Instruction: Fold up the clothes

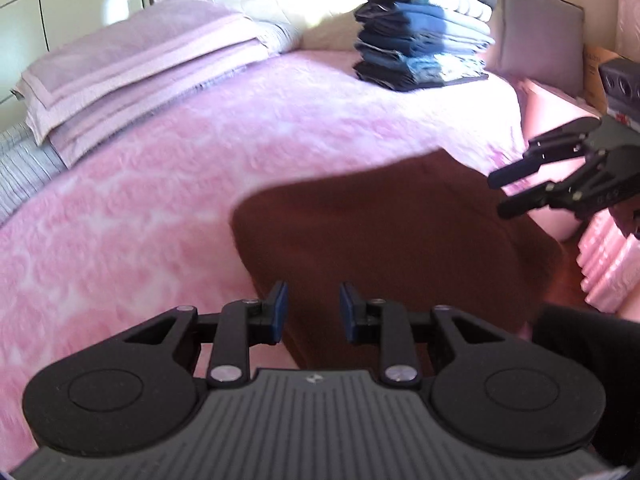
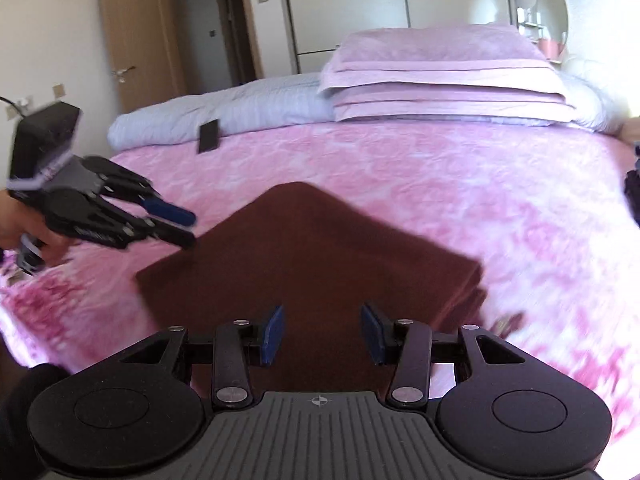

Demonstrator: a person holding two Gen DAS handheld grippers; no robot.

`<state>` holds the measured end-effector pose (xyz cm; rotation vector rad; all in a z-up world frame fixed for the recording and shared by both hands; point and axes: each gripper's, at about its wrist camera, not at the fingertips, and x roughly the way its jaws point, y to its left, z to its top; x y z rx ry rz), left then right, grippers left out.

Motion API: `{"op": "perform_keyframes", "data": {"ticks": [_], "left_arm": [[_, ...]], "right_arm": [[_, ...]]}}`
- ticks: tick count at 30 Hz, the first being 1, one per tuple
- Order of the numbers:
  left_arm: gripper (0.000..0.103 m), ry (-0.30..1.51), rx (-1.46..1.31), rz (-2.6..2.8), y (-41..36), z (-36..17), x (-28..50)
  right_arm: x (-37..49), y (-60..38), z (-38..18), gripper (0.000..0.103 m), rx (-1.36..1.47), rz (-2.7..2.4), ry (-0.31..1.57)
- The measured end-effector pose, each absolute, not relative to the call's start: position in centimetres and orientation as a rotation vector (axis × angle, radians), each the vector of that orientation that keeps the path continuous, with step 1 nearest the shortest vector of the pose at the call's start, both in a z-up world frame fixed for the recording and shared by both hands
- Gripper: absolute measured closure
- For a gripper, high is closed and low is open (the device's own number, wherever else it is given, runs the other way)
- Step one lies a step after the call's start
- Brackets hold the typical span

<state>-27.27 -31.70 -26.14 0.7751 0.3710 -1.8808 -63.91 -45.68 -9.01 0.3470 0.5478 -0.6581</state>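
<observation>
A dark brown folded garment (image 1: 400,232) (image 2: 312,248) lies flat on the pink bedspread (image 1: 160,200) (image 2: 440,184), near the bed's edge. My left gripper (image 1: 313,312) (image 2: 192,228) hovers over the near edge of the garment, its blue pads apart with nothing between them. My right gripper (image 2: 323,334) (image 1: 500,196) hangs above another side of the garment, open and holding nothing. Neither gripper touches the cloth. A hand (image 2: 24,232) holds the left gripper.
A tall stack of folded dark and blue clothes (image 1: 424,24) stands at the far end of the bed beside a grey cushion (image 1: 540,28). Pink pillows (image 1: 132,68) (image 2: 440,76) lie at the head. A small black object (image 2: 209,136) rests on the cover.
</observation>
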Motion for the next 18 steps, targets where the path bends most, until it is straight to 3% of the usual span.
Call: {"op": "perform_keyframes", "data": {"ticks": [5,12,18], "left_arm": [[0.078,0.421,0.813,-1.874,-37.4,-29.4,-26.8],[0.061,0.521,0.739,-1.896,-40.0,-32.1,-25.2],[0.067,0.456,0.744,-1.849,-37.5,-29.0,-25.8]], "right_arm": [[-62.7,-50.3,-11.1,0.057,0.346,-0.71,0.583],[-64.2,-54.8,-13.2,0.057,0.453,-0.723,0.562],[-65.4,-52.1,-10.0,0.057,0.404,-0.741,0.567]]}}
